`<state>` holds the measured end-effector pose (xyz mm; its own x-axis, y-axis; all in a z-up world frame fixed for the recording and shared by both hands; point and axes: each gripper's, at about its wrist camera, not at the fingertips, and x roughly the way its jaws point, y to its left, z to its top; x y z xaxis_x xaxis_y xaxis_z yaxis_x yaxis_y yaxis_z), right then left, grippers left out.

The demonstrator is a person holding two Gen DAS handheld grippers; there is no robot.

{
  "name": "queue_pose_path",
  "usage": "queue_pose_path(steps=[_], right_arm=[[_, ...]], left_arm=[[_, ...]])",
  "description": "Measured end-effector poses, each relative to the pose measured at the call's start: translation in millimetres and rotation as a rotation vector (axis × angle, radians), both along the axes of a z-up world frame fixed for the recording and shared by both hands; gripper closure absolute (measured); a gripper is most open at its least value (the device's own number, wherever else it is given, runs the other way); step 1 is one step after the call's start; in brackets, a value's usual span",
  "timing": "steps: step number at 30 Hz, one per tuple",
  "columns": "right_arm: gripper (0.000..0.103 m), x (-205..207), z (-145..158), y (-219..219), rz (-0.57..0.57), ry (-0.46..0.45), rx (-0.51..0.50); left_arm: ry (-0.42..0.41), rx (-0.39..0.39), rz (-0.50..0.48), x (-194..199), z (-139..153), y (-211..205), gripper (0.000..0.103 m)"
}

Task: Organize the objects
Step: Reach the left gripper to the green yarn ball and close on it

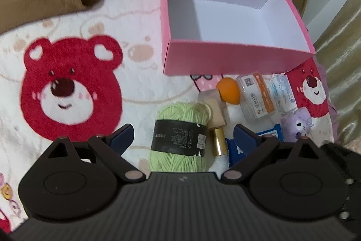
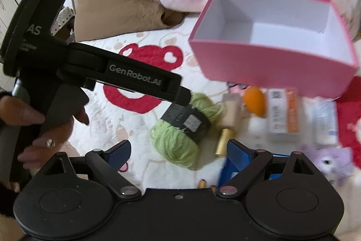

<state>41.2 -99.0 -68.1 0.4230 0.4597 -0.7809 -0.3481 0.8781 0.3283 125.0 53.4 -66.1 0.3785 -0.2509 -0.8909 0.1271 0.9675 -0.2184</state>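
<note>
Left wrist view: bear-print blanket [image 1: 74,92] under pink box [image 1: 225,58].

Left wrist view: looks steeply down along its own fingers, close above the green yarn [image 1: 179,136], facing the pink box [image 1: 234,58].
Right wrist view: similar downward slant, set further right, motion-blurred.
Shared: yarn, box, orange sponge [image 2: 255,101], bear blanket [image 1: 70,87].

blurred: purple plush toy [image 2: 331,162] smeared | hidden: blue packet [image 1: 234,150] behind finger | unreadable: yarn label [image 1: 179,138] print
</note>
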Motion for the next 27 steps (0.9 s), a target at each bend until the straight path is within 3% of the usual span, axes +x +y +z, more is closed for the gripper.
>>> queue_pose_path(steps=[6, 12, 15, 19, 23, 27], right_arm=[[0.009, 22, -49, 10, -0.090, 0.158, 0.143], [0.009, 21, -71, 24, -0.081, 0.131, 0.169], [0.009, 21, -76, 27, -0.075, 0.114, 0.179], [0.008, 24, -83, 32, -0.057, 0.057, 0.130], [0.008, 24, -90, 30, -0.058, 0.058, 0.152], [0.009, 22, -92, 31, -0.052, 0.041, 0.105]], left_arm=[[0.013, 0.022, 0.002, 5, -27, 8, 0.017], [0.083, -0.009, 0.050, 10, -47, 24, 0.018], [0.087, -0.011, 0.025, 10, -51, 19, 0.018], [0.109, -0.005, 0.003, 12, -61, 10, 0.019], [0.143, -0.012, 0.043, 14, -63, 14, 0.017], [0.133, -0.016, 0.039, 14, -63, 12, 0.016]])
